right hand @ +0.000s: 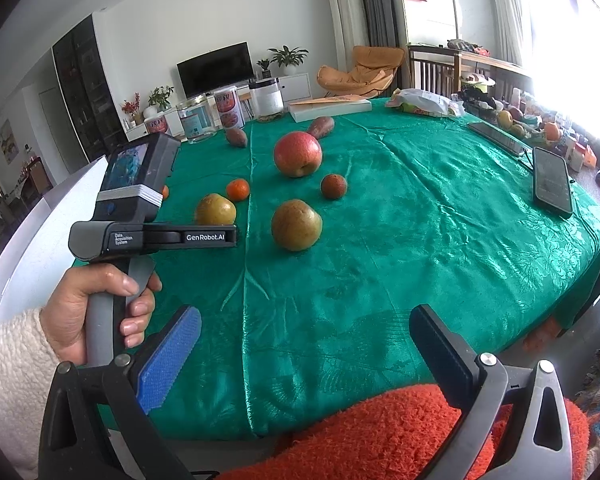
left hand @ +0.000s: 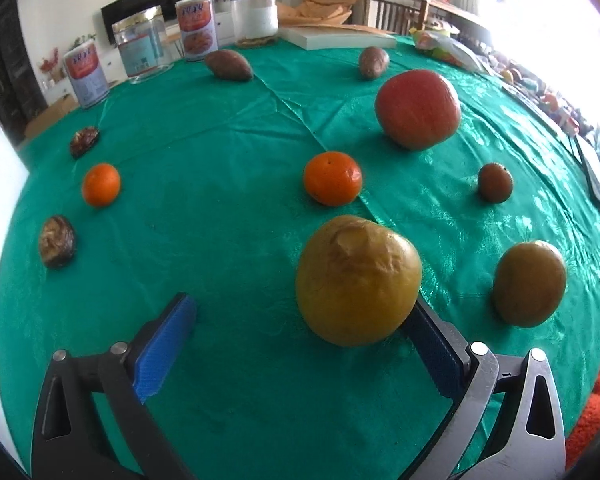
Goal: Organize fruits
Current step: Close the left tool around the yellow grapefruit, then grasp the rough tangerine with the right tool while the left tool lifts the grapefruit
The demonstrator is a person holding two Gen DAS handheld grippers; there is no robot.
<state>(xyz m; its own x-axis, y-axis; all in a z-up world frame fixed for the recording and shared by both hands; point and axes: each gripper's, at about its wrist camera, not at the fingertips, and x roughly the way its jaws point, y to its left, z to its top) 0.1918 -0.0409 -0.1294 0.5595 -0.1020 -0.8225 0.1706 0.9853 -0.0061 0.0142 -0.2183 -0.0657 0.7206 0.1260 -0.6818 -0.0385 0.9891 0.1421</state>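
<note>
Green cloth (left hand: 220,160) is covering the table, with fruit lying scattered on it. Spread wide, the left gripper (left hand: 304,328) is bracketing a wrinkled yellow pear (left hand: 358,280); its right finger seems to touch it. Open too, the right gripper (right hand: 306,338) is hovering near the table's edge.

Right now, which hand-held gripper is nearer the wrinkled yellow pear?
Left. The left hand-held gripper is open around the wrinkled yellow pear; the right hand-held gripper is open, back at the table's near edge.
</note>
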